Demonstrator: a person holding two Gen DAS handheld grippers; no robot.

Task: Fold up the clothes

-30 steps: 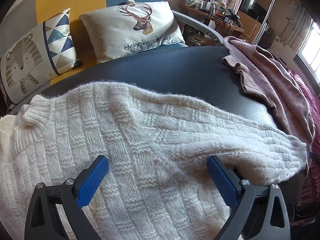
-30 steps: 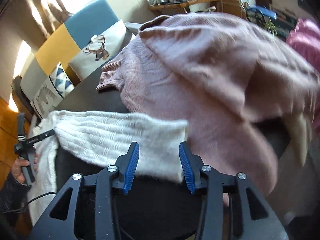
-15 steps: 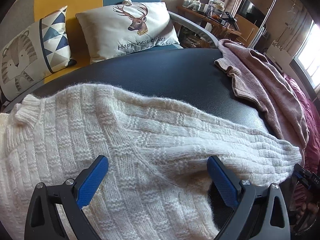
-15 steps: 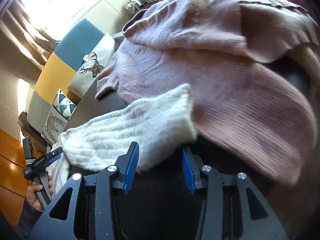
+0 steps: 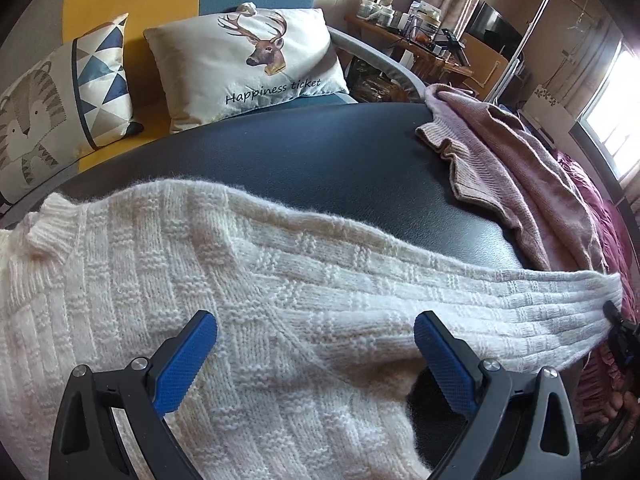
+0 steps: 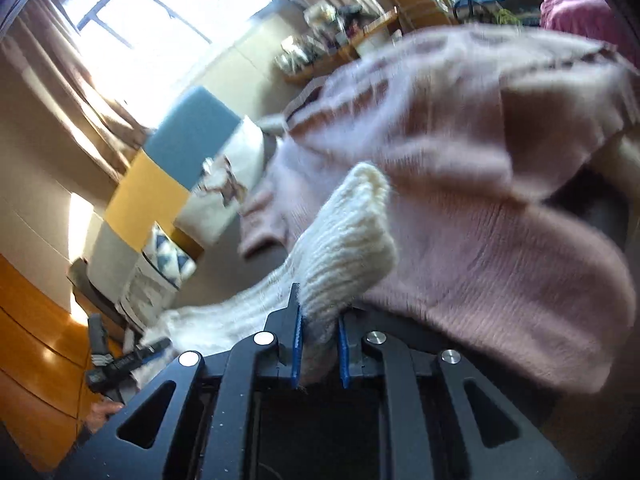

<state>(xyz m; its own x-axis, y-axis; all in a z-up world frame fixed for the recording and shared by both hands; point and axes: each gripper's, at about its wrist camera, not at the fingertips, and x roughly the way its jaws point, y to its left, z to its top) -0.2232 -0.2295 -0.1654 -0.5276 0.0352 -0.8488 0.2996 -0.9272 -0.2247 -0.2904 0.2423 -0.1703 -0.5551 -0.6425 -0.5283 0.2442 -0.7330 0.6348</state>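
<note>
On the dark desk [image 5: 340, 168]: a white knit sweater [image 5: 200, 280] lies spread flat, its body at the near-left end, one sleeve [image 5: 480, 296] stretched out to the right toward a heap of pink knitwear [image 5: 520, 184].
Right hand-held gripper [image 6: 319, 344]: jaws closing on the cuff [image 6: 348, 240] of the white sleeve; the blue pads already pinch the knit between them and the cuff stands up off the surface. The right wrist view is blurred.
Left hand-held gripper [image 5: 316, 356]: jaws wide apart, holding nothing, poised over the sweater body near the armpit seam; whether the pads touch the knit cannot be told.
Step in hand (judgement): sleeve fold, carrying the cuff back across the body.
How to do it well (judgement): keep the pinch firm on the ribbed cuff, since loose knit slips; lift only enough to clear the pink heap, which lies touching the sleeve end and could snag; let the left gripper steady the body at the shoulder so that it does not drag; lay the sleeve straight across the chest, then release.
Progress (judgement): early; body still unfolded.
Count, garments: one white sweater; the pink heap cannot be separated into a number.
Count, cushions [image 5: 244, 64]: two on the sofa behind, one with a deer, one with a tiger and triangles.
Count, grippers: two.
</note>
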